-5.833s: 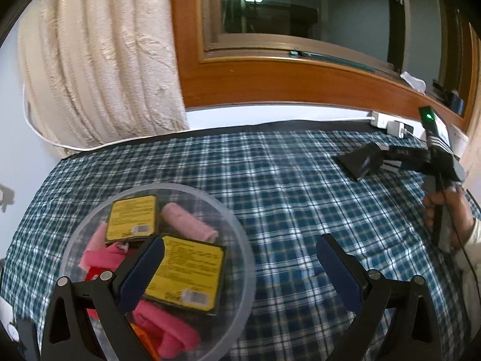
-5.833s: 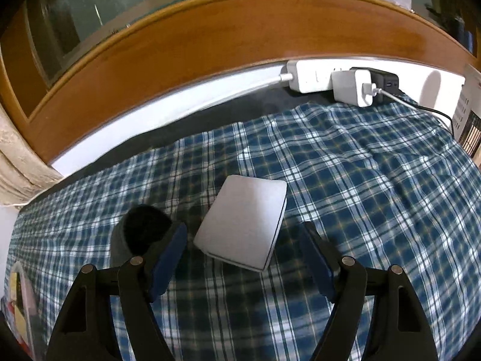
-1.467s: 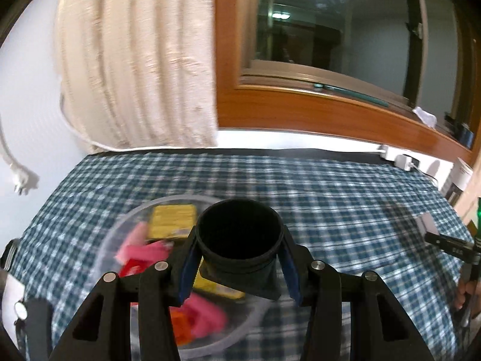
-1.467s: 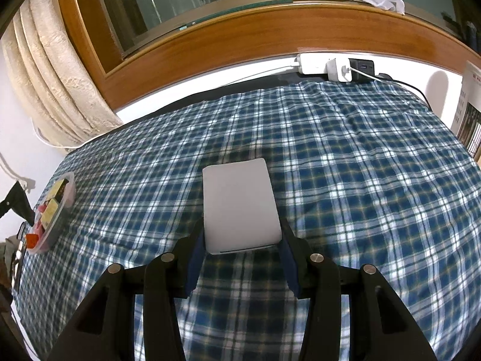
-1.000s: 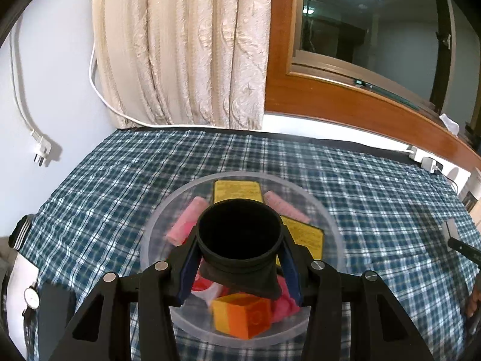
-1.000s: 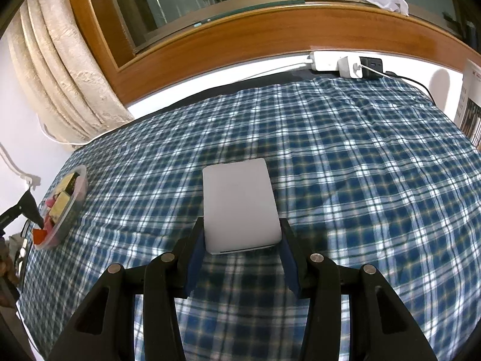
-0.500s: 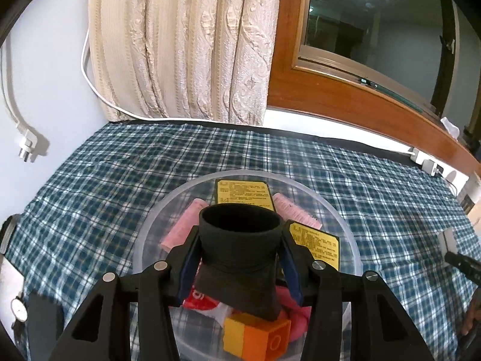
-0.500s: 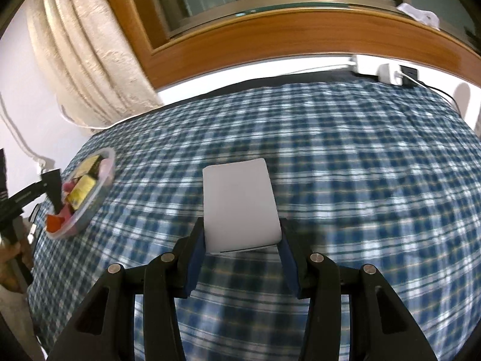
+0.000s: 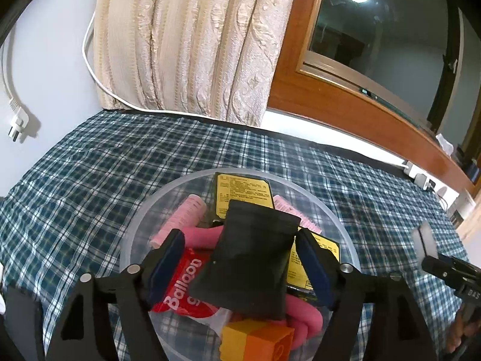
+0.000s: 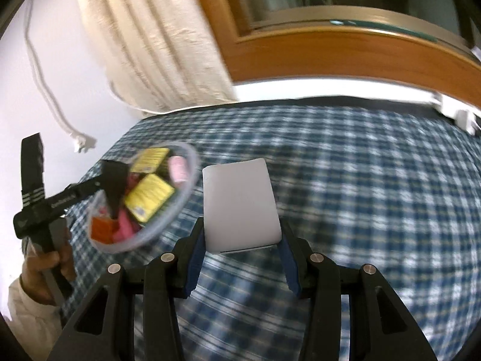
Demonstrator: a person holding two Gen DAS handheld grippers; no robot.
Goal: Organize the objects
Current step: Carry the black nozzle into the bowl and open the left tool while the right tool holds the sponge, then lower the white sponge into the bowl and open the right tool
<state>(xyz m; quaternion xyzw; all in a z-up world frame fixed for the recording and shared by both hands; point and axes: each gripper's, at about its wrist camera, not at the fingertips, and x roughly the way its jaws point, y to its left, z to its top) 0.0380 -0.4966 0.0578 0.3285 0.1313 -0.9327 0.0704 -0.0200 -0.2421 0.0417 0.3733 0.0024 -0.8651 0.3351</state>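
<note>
Black pouch (image 9: 251, 258): soft, light, crushable; lay atop contents of clear bowl (image 9: 136, 231) on checked bench, left claw (image 9: 240, 266) released, jaws spread either side. White box (image 10: 240, 203): stiff, smooth (likely slippery), clenched sidewise in right claw (image 10: 240, 266), aloft.

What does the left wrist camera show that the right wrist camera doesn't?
Only the left wrist view shows the red Balloon packet and the left gripper open around the black pouch lying in the bowl. Only the right wrist view shows the white box's flat face, clamped in the right gripper, and the hand holding the left gripper. Both show the clear bowl, yellow packs and plaid cloth.
</note>
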